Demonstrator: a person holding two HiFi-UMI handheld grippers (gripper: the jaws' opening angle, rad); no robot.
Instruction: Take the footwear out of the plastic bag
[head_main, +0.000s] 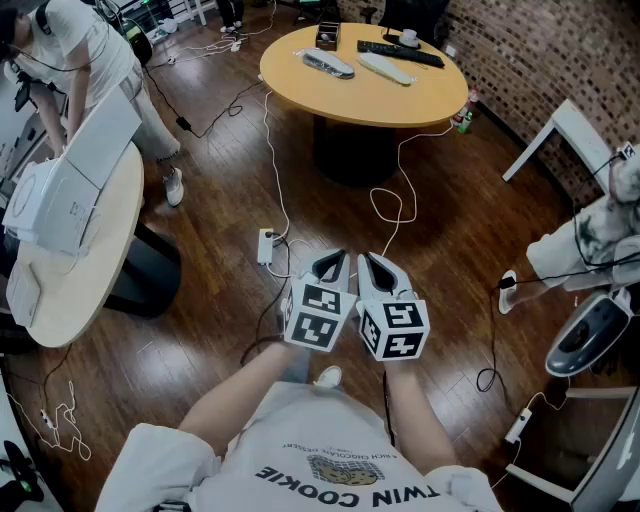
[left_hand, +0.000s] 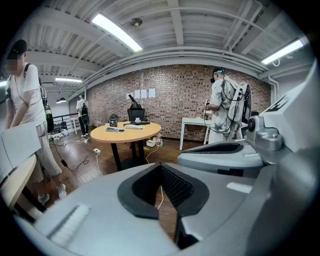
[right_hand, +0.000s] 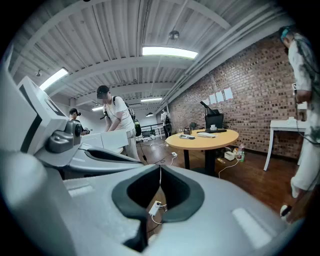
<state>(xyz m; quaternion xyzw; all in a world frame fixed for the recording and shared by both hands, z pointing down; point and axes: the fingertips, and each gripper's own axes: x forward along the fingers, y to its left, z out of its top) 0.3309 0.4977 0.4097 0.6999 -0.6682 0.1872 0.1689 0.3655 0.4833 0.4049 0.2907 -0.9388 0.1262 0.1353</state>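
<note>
Hovering well short of the footwear (head_main: 329, 63), left gripper (head_main: 335, 262) and right gripper (head_main: 375, 265) are closed, empty.

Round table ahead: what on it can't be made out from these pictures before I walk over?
Two pale long items on the round table: too small in the head view to tell bag from footwear.
The same tabletop in both claw views: seen almost edge-on, its things tiny.
Floor beneath the left claw and right claw: hidden by them in the head view.
</note>
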